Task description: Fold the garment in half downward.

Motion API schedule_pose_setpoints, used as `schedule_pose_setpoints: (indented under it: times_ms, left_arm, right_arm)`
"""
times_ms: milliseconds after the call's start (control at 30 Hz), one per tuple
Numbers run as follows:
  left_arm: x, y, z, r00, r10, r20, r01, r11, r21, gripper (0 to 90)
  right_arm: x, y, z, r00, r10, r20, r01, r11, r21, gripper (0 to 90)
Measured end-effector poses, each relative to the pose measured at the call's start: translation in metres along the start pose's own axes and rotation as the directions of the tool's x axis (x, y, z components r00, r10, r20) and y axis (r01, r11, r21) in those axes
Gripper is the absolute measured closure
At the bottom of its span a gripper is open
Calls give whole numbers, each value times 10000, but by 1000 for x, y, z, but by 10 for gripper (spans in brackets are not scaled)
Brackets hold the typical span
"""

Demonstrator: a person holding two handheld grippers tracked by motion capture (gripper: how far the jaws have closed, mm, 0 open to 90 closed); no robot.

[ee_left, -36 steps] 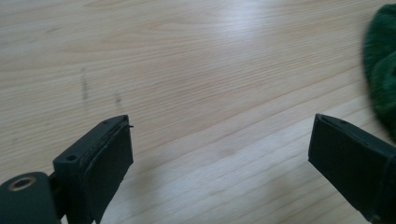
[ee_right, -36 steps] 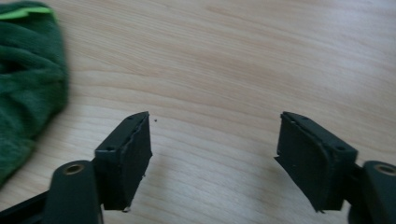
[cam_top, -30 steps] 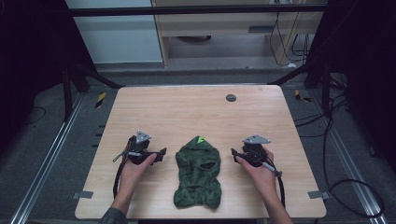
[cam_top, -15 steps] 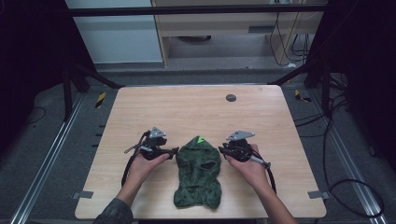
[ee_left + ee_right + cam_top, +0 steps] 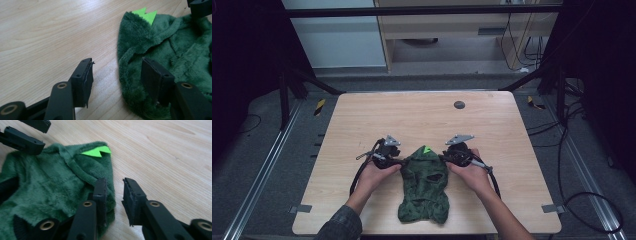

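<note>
At the near middle of the wooden desk (image 5: 362, 120) lies a green plush mask (image 5: 424, 187), flat, its lime crest (image 5: 427, 149) pointing away. The left tongs (image 5: 115, 80) straddle its left edge, jaws apart and just closing. The right tongs (image 5: 113, 197) straddle its right edge, narrow, not pinching. Bare desk surrounds it; a dark disc (image 5: 459, 104) sits well beyond.

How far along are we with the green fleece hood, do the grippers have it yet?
Done: both grippers have been brought in to the hood's upper edges. In hand: the left gripper straddles one edge, jaws closing, with a gap still at one pad; the right gripper has one jaw on the fleece and a gap between its pads. Left: pinching both edges and moving the hood, which still lies flat on the table.
</note>
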State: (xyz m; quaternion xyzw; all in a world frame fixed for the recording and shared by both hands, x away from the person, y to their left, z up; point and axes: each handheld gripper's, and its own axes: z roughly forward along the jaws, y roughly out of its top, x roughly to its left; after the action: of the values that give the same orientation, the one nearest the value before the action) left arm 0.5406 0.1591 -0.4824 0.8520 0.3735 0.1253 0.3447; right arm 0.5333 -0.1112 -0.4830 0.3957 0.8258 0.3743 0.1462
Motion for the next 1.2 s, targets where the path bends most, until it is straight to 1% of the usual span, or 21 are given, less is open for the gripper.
schedule_pose_setpoints:
  times_ms: [133,167,267,300,467,500,600,633,667,700,767,800,833,867,900,933,967,1000,1200]
  left_arm:
    - [1,-2,3,10000,-15,-55,16,9999,108,430]
    - [1,-3,4,9999,-101,-71,102,9999,93,432]
    - [0,-4,6,10000,-57,-69,58,9999,163,442]
    - [0,-4,7,10000,-26,-70,28,9998,216,454]
    - [-1,-5,9,10000,-3,-65,4,9999,164,509]
    - [-2,-5,9,9999,89,-98,-87,9998,158,516]
    - [-4,-6,8,9999,168,-5,-167,9997,164,567]
    - [-5,-6,8,9999,131,52,-132,9998,115,588]
    - [-5,-6,8,9999,131,52,-132,9998,115,611]
    - [-5,-7,7,9999,137,105,-138,9999,89,611]
    - [-7,-8,7,9994,261,223,-263,9996,86,696]
    - [-7,-8,7,9994,261,223,-263,9996,86,720]
    - [-8,-8,6,9988,375,304,-380,9992,141,760]
    - [-9,-8,7,9988,367,309,-370,9993,103,760]
    - [-11,-8,7,9983,467,355,-473,9987,168,803]
    - [-11,-8,7,9983,467,355,-473,9987,168,820]
    - [-12,-8,7,9983,508,303,-512,9986,133,835]
    - [-13,-7,7,9981,548,294,-553,9983,163,844]
    - [-13,-6,6,9978,626,198,-630,9979,179,868]
  right_arm:
    - [1,-1,3,10000,3,-44,-3,9999,150,668]
    - [2,-2,5,9999,-94,-57,96,9996,263,650]
    - [3,-3,7,9999,-139,-25,140,9992,379,641]
    - [4,-4,8,9999,-143,-56,146,9990,428,638]
    - [7,-7,11,9998,-188,-53,191,9982,572,636]
    - [7,-8,12,9996,-272,-63,275,9981,558,633]
    - [8,-8,11,9997,-252,-28,253,9980,572,633]
    - [8,-9,12,9996,-271,-1,270,9980,575,637]
    - [9,-8,11,9994,-360,-1,360,9975,603,648]
    - [9,-8,11,9994,-360,-1,360,9975,603,648]
    - [11,-9,11,9983,-588,-49,590,9959,685,703]
    - [11,-9,11,9983,-588,-49,590,9959,685,703]
    - [12,-9,10,9981,-594,-146,603,9957,707,752]
    - [12,-9,10,9981,-594,-146,603,9957,707,752]
    - [13,-8,10,9976,-654,-240,670,9951,732,795]
    - [13,-8,10,9976,-654,-240,670,9951,732,795]
    - [12,-7,11,9967,-745,-308,767,9940,778,828]
    - [12,-7,11,9965,-760,-355,786,9938,788,836]
    - [12,-5,8,9951,-864,-474,902,9923,854,853]
